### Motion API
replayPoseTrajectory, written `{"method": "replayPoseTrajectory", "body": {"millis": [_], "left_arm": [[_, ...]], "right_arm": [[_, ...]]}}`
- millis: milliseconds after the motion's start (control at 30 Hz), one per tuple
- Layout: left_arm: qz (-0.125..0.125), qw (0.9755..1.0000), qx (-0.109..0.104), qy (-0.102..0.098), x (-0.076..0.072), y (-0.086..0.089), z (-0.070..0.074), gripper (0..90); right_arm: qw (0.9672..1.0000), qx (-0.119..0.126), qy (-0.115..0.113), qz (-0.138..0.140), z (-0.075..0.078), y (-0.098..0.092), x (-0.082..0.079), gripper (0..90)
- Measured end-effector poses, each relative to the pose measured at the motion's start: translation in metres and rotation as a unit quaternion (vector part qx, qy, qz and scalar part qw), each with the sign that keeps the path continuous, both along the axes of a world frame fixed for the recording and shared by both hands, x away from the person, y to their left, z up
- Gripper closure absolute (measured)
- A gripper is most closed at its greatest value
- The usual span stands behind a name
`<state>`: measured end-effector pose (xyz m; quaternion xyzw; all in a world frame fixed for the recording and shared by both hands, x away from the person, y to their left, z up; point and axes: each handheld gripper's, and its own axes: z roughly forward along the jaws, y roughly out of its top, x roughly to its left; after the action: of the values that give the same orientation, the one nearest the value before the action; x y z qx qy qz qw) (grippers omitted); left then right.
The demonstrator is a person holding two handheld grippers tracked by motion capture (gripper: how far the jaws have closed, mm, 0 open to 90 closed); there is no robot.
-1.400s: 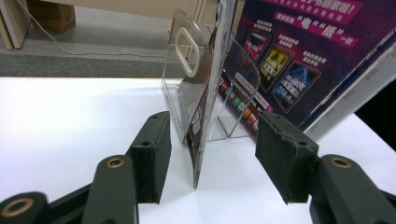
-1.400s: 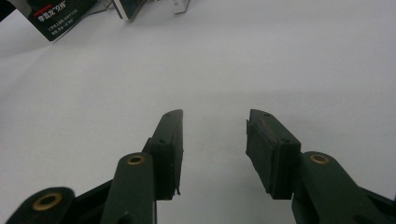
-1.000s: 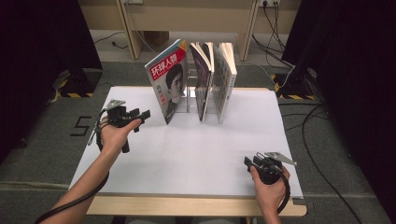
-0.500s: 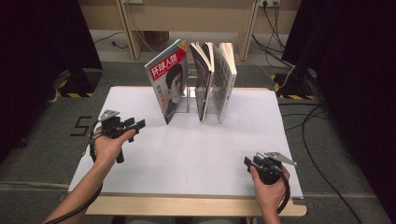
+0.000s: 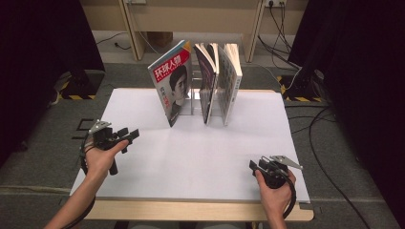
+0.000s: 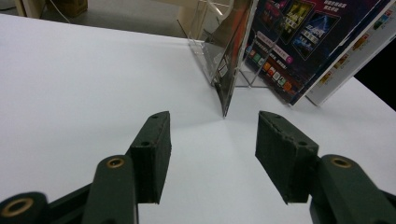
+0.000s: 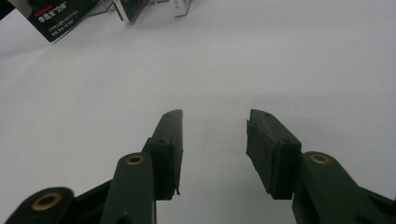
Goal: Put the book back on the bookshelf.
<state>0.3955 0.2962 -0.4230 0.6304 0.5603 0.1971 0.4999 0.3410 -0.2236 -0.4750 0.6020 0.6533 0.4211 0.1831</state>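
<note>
Magazines [image 5: 198,83] upright in clear rack [image 5: 193,98] at far middle of white table [image 5: 200,157]. Left gripper [image 5: 131,135] near side of rack, off to its left, jaws apart, empty, aimed at portrait-cover magazine [image 5: 173,86]. Right gripper [image 5: 254,166] well nearer than rack, to its right, low over table, jaws apart, empty.

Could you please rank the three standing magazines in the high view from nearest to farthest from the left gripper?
From the left gripper:
1. Portrait-cover magazine, leftmost in the rack.
2. Dark middle magazine, just to its right.
3. Pale magazine, rightmost.
</note>
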Motion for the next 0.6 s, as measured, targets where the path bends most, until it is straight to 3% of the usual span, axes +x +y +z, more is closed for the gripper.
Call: {"method": "replayPoseTrajectory", "body": {"millis": [267, 600], "left_arm": [[0.008, 1.0, 0.003, 0.002, -0.01, 0.012, -0.008, 44.9], [0.015, 0.9997, 0.013, 0.017, -0.021, 0.024, -0.03, 44.8]], "right_arm": [[1.0, -0.002, -0.001, -0.001, 0.001, 0.0, -0.001, 56.0], [1.0, -0.003, 0.001, 0.002, 0.001, 0.001, 0.0, 55.9]]}}
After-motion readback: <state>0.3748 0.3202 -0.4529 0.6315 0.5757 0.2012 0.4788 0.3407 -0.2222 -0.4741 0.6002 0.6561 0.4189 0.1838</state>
